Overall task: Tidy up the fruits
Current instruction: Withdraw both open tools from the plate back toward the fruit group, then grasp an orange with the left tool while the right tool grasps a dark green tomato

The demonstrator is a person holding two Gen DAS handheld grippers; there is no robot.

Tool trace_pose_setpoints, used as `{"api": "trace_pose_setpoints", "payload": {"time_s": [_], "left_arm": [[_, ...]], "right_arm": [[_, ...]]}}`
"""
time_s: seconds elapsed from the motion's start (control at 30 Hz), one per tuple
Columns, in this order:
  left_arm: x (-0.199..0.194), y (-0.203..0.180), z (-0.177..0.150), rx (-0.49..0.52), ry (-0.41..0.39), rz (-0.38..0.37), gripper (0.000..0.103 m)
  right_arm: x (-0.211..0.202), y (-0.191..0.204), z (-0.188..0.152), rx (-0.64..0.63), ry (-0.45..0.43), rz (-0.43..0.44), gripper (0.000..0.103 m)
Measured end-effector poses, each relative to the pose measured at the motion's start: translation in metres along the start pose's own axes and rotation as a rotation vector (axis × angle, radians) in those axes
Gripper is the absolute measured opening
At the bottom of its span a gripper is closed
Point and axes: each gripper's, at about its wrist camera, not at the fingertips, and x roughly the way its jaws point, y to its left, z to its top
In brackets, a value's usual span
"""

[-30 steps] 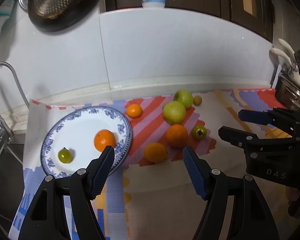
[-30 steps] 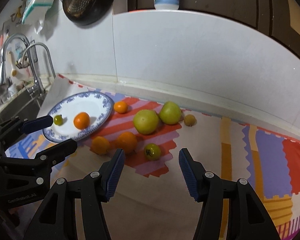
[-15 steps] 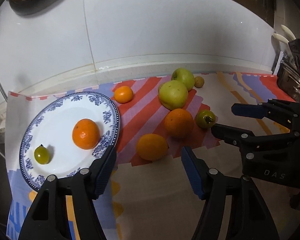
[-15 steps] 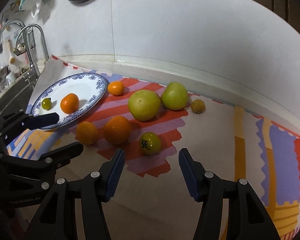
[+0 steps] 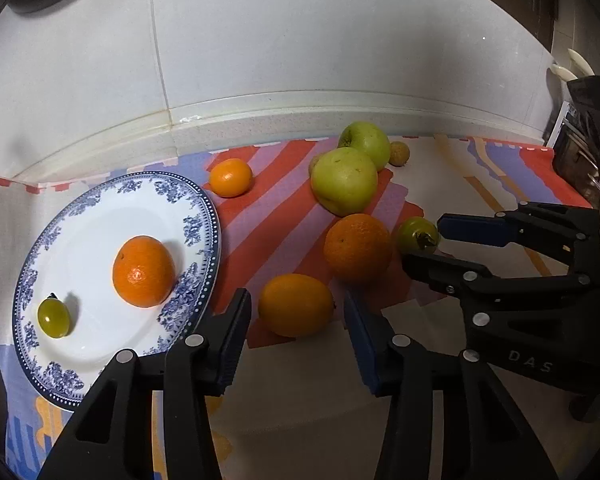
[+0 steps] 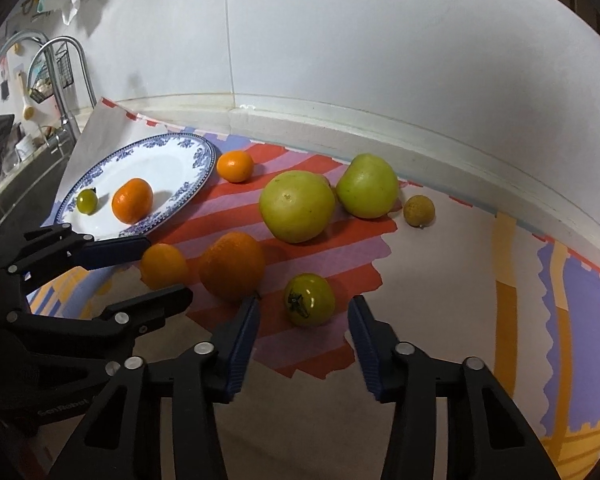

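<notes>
both claws have just been closing in but neither is pinching anything: the left gripper (image 5: 296,316) sits around a small orange (image 5: 296,305) with gaps either side, and the right gripper (image 6: 303,316) brackets a green tomato (image 6: 309,299) the same way. both fruits lie on the striped mat (image 6: 432,300) just beside the blue-rimmed plate (image 5: 100,204), which holds a mandarin (image 5: 144,271) and a little green fruit (image 5: 53,317).

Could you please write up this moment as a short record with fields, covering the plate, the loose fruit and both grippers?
plate: blue-rimmed, holds an orange and a small green fruit
loose on mat: three oranges, two big green fruits, a green tomato, a small brown fruit
left gripper: jaws just closing, either side of the nearest orange, not pressing it
right gripper: jaws just closing, around the green tomato, not pressing it
</notes>
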Motion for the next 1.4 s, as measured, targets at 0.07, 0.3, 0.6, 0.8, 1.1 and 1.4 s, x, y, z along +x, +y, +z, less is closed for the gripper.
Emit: {"api": "trace_pose_setpoints", "payload": {"time_s": [0.07, 0.3, 0.6, 0.8, 1.1, 1.4], "left_arm": [[0.001, 0.0, 0.001, 0.001, 0.002, -0.004, 0.044], [0.003, 0.001, 0.002, 0.0, 0.003, -0.007, 0.04], [0.003, 0.0, 0.002, 0.0, -0.004, 0.002, 0.04], [-0.004, -0.001, 0.001, -0.006, -0.019, -0.001, 0.04], [-0.037, -0.003, 0.002, -0.008, -0.066, -0.001, 0.04], [-0.084, 0.0, -0.003, -0.022, -0.121, -0.002, 0.04]], "right_arm": [[0.003, -0.001, 0.0, 0.008, 0.006, 0.002, 0.042], [0.007, -0.001, 0.001, 0.011, 0.011, 0.01, 0.033], [0.007, -0.003, 0.001, 0.018, 0.01, 0.007, 0.03], [-0.001, -0.003, 0.001, 0.029, -0.001, 0.001, 0.03], [-0.032, 0.001, 0.003, 0.042, -0.051, 0.002, 0.03], [-0.071, 0.017, 0.004, 0.07, -0.102, 0.0, 0.03]]}}
